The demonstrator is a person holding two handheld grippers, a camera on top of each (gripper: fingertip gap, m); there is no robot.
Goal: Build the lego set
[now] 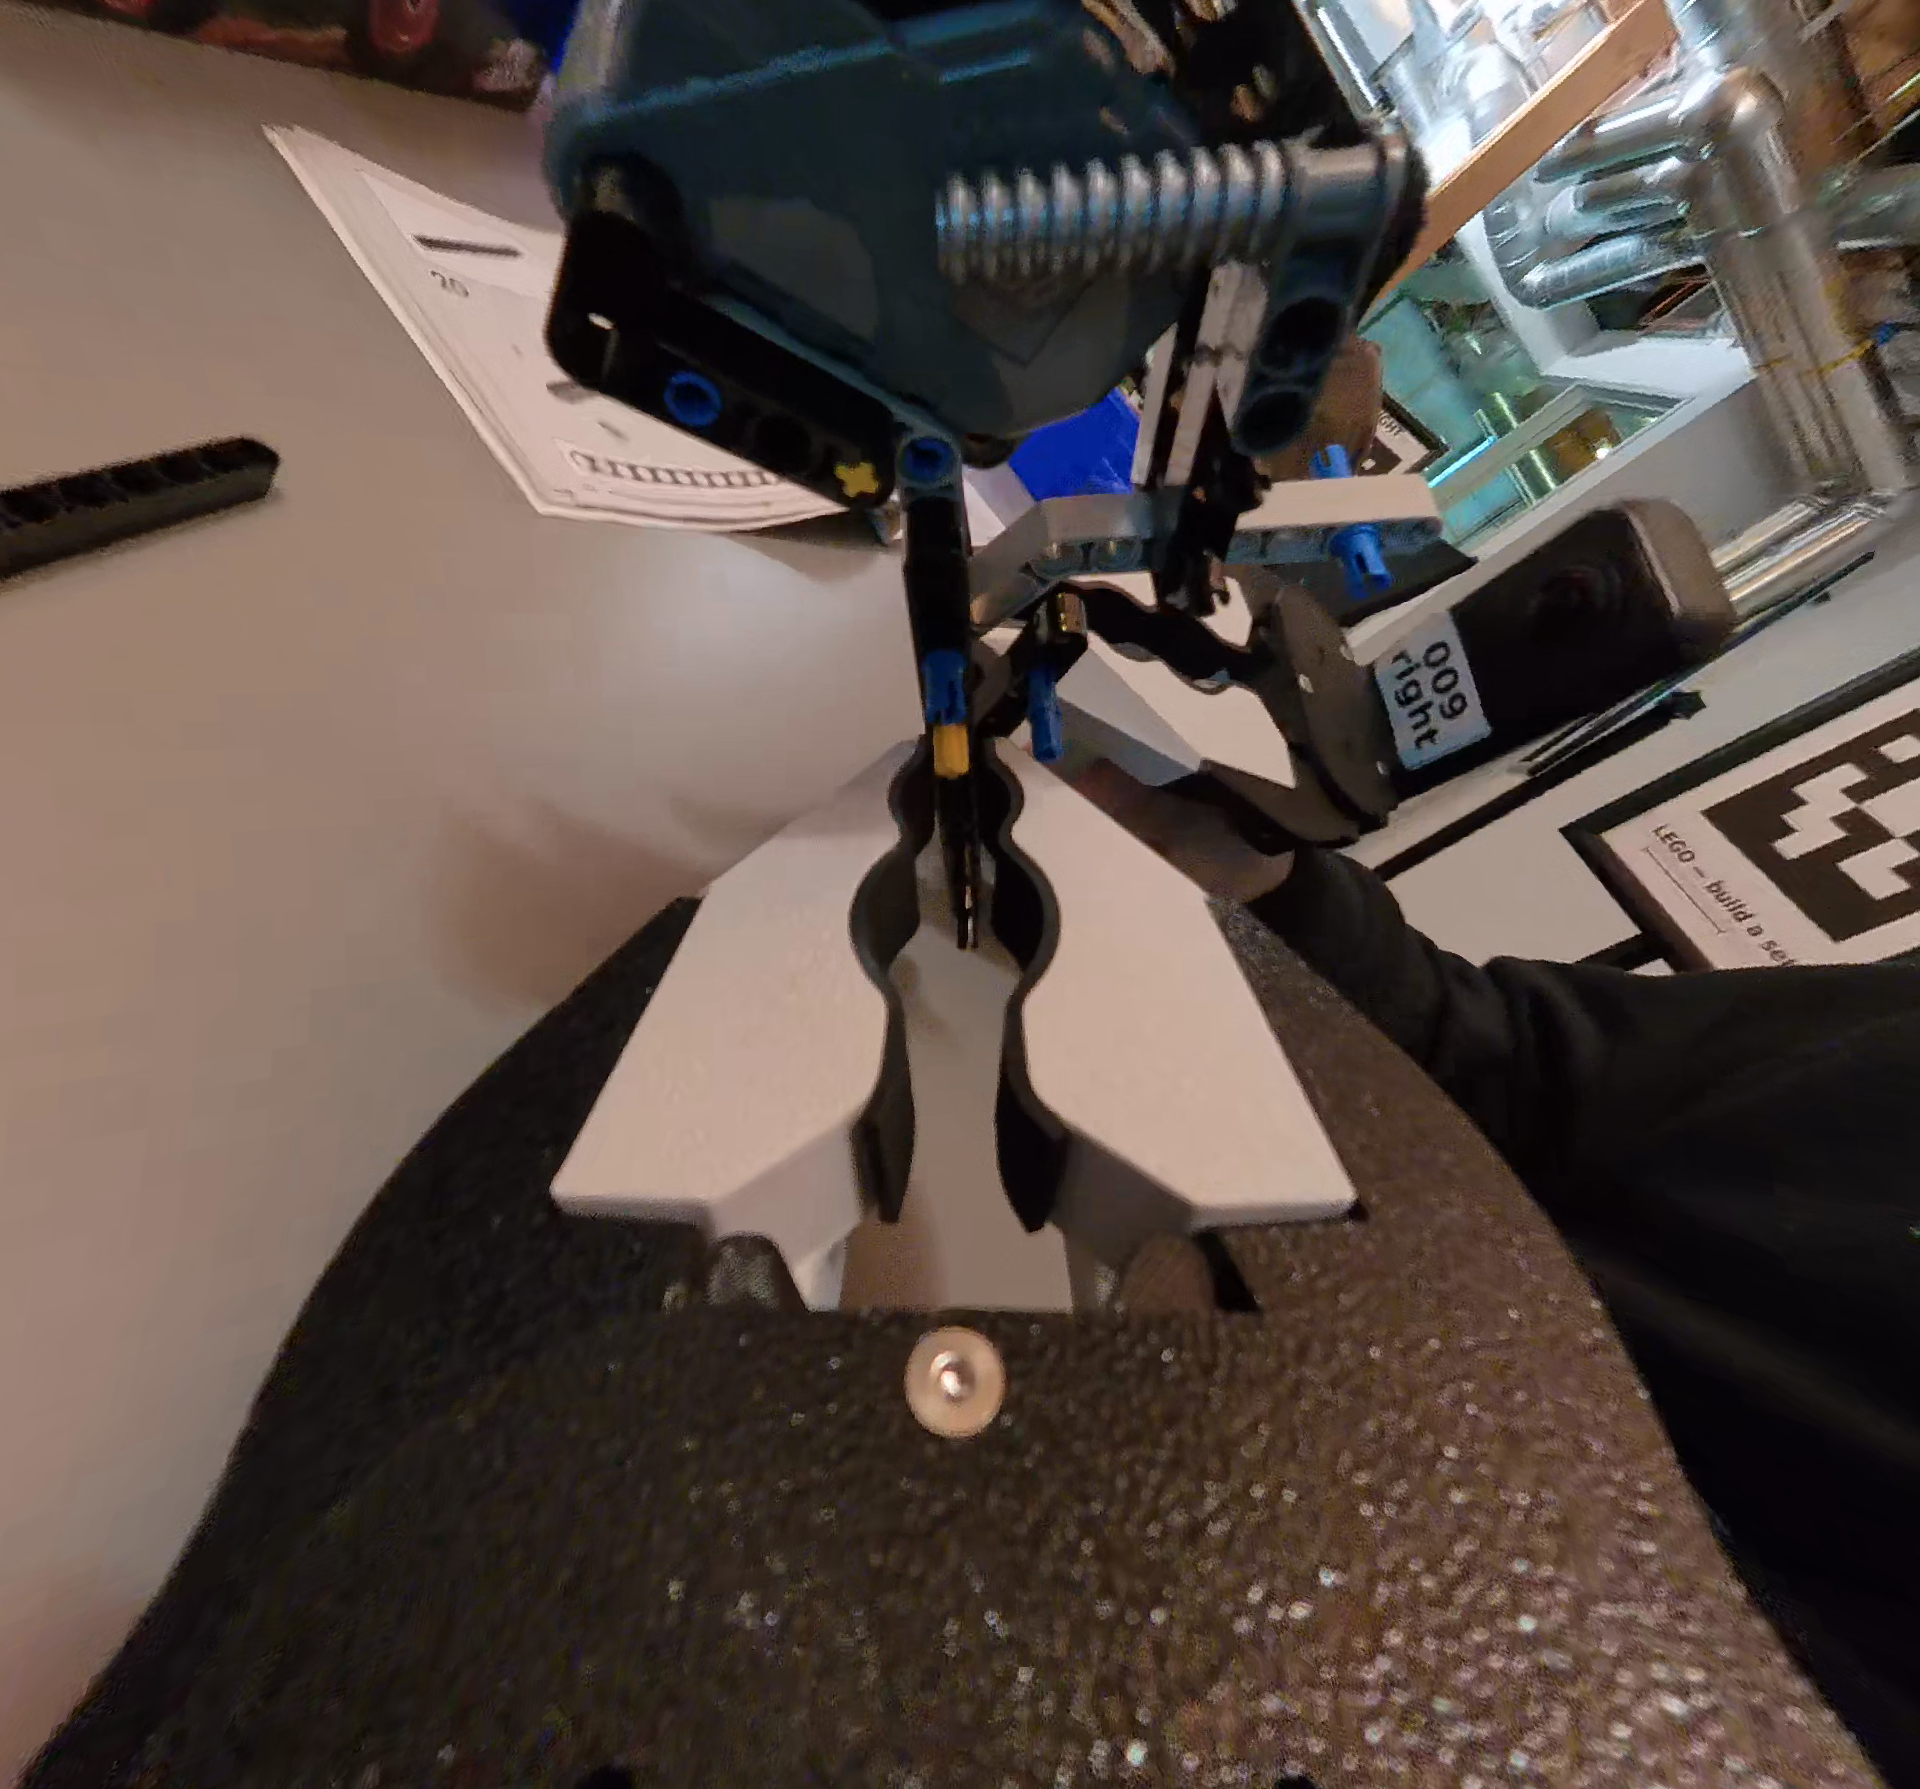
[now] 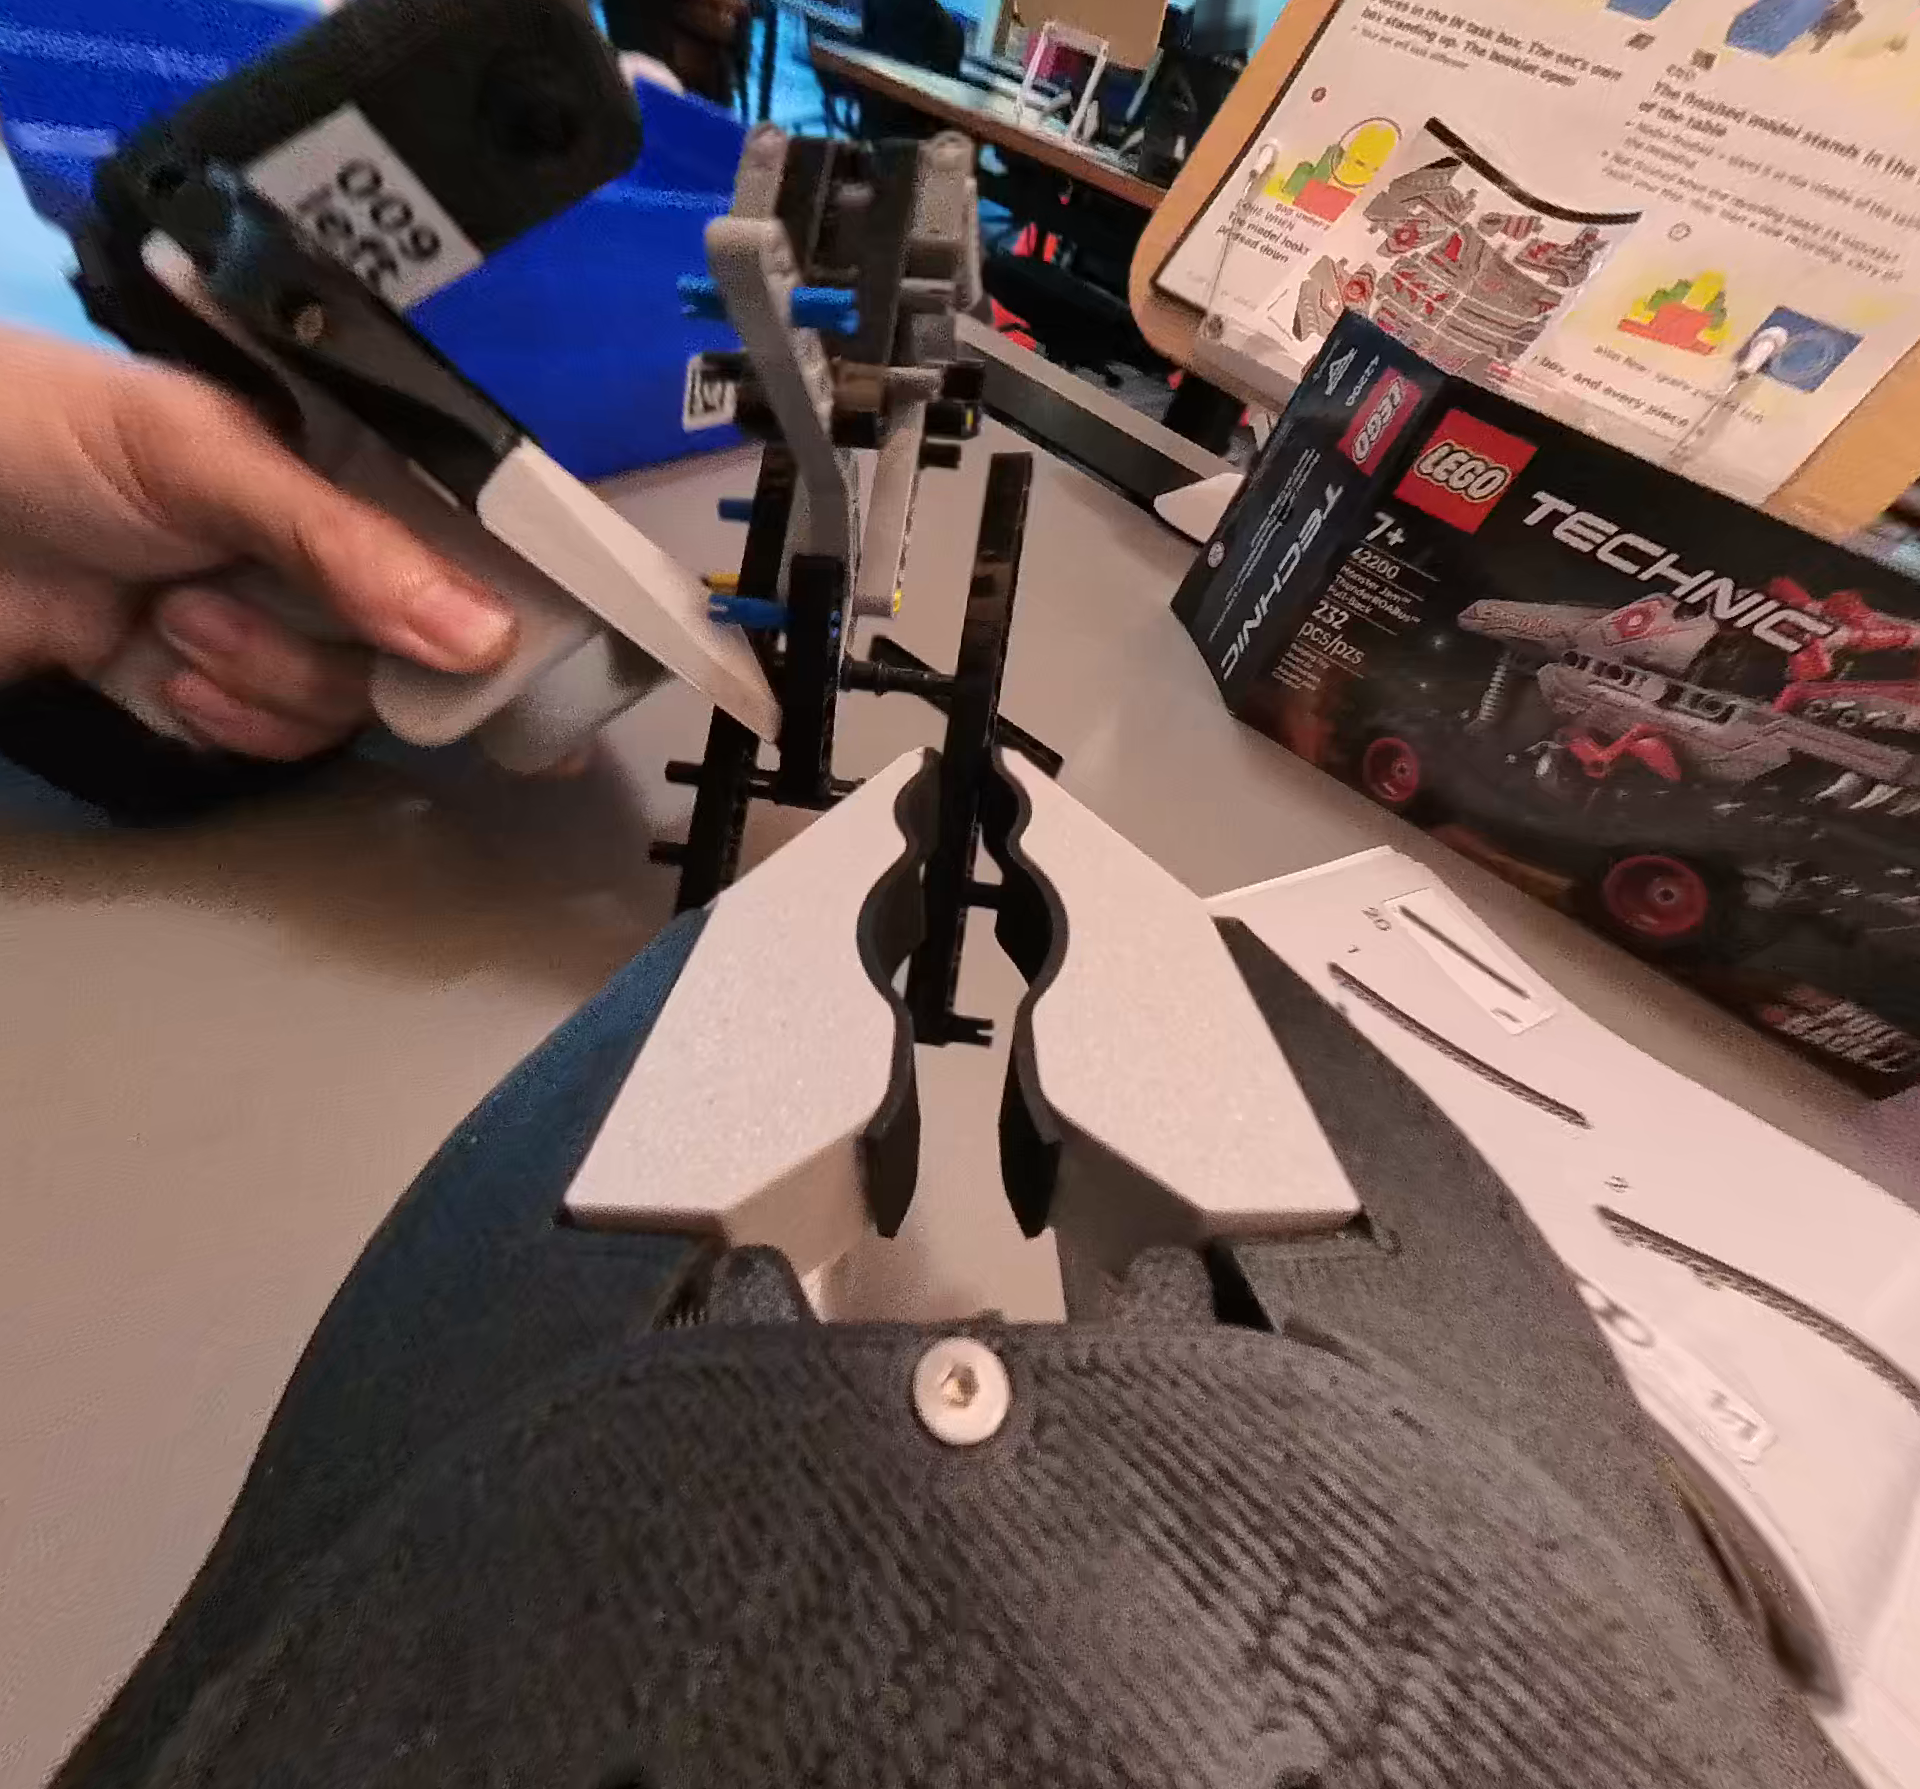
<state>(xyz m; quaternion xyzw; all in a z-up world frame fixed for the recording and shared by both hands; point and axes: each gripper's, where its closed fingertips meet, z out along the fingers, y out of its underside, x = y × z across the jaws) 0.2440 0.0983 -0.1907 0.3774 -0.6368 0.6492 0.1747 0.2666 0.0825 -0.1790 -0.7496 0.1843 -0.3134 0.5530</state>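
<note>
Left gripper (image 1: 961,846) clamps model (image 1: 883,212) by a black beam, held above the bench (image 1: 312,752). Right gripper (image 2: 961,866) clamps another beam. Loose beam (image 1: 125,498) and booklet (image 1: 468,337) lie left; box (image 2: 1558,648) right.

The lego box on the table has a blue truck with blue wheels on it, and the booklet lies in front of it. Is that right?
Not quite. The right wrist view shows the truck on the lego box is grey with red wheels, not blue. The rest holds: the box is on the table and the booklet lies in front of it.
</note>
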